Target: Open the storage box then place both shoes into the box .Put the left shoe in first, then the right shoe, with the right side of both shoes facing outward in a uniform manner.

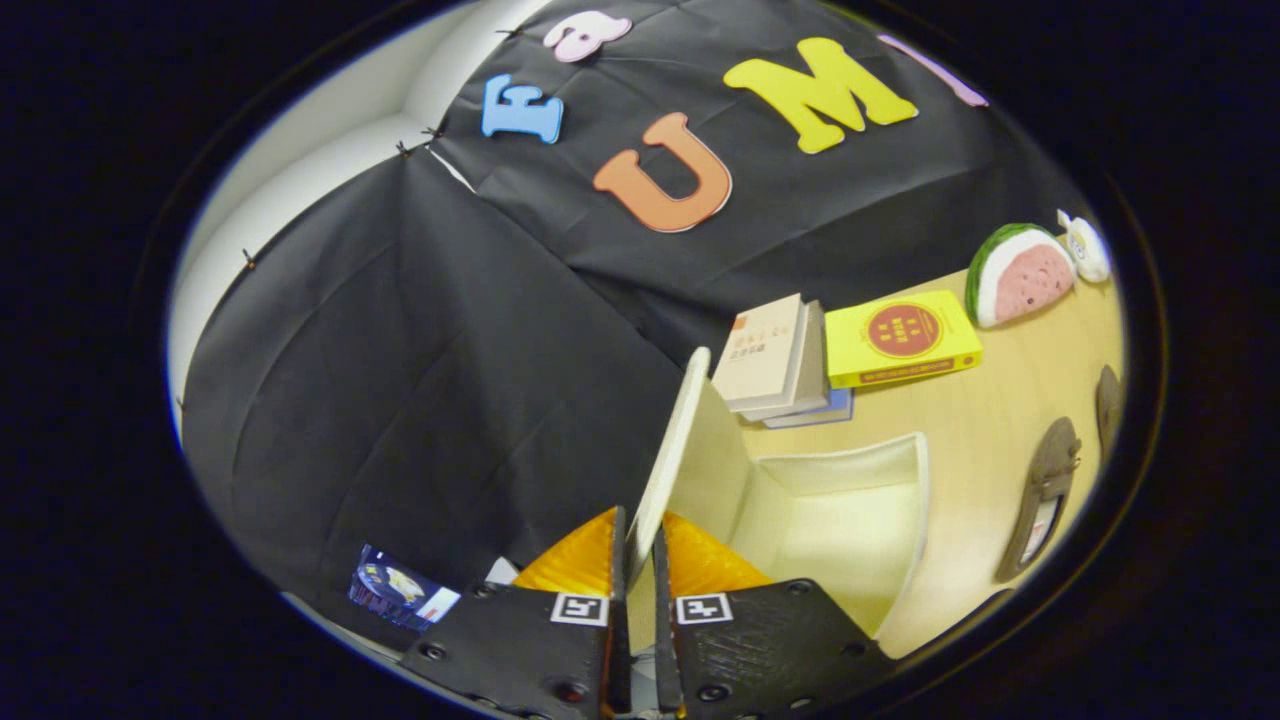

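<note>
A black cloth wall [420, 330] is seen behind a pale wooden table [1000, 420]. On the table the storage box [850, 520] stands open; its raised lid [668, 450] is pinched between the nearly closed gripper [640, 560] fingers. Two shoes [1045, 495] lie beside the box.

I see a matt, smooth box lid [672, 450], glossy book covers [900, 340], and a pale wood-look tabletop [990, 430] lower right.
</note>
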Demonstrator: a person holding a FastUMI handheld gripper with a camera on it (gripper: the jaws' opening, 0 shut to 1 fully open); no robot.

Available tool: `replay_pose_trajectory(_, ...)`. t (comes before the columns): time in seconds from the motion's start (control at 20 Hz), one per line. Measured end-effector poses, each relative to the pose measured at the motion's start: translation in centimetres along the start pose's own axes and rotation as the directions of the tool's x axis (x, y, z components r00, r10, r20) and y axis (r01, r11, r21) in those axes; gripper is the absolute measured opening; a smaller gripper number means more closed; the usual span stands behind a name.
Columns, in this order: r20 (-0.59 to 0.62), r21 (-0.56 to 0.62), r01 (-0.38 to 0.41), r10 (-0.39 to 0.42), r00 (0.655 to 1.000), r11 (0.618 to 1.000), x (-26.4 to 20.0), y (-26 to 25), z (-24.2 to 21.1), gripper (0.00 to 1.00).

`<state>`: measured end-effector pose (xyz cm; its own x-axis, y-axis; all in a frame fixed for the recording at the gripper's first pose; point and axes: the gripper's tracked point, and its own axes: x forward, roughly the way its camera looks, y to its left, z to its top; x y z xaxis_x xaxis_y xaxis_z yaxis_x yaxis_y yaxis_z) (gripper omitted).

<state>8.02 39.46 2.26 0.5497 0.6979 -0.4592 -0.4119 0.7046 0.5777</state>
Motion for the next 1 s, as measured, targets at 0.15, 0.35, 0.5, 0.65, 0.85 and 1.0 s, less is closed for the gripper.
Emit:
replay_pose_trajectory(0.15,-0.022,-0.028,-0.016,0.016,1.0,0.999,2.8,3.1,-0.5,0.11)
replay_pose_trajectory(0.35,-0.033,-0.094,-0.043,0.04,0.999,0.995,5.7,6.4,-1.5,0.16)
replay_pose_trajectory(0.5,-0.009,-0.175,-0.098,0.098,0.995,0.98,6.6,9.6,-1.5,0.44)
replay_pose_trajectory(0.65,0.019,-0.238,-0.134,0.143,0.99,0.962,6.0,11.4,-2.0,0.73)
replay_pose_trajectory(0.85,0.056,-0.257,-0.125,0.144,0.988,0.958,4.3,10.6,-1.9,0.93)
replay_pose_trajectory(1.0,0.076,-0.272,-0.08,0.105,0.992,0.959,3.1,8.1,-1.8,0.95)
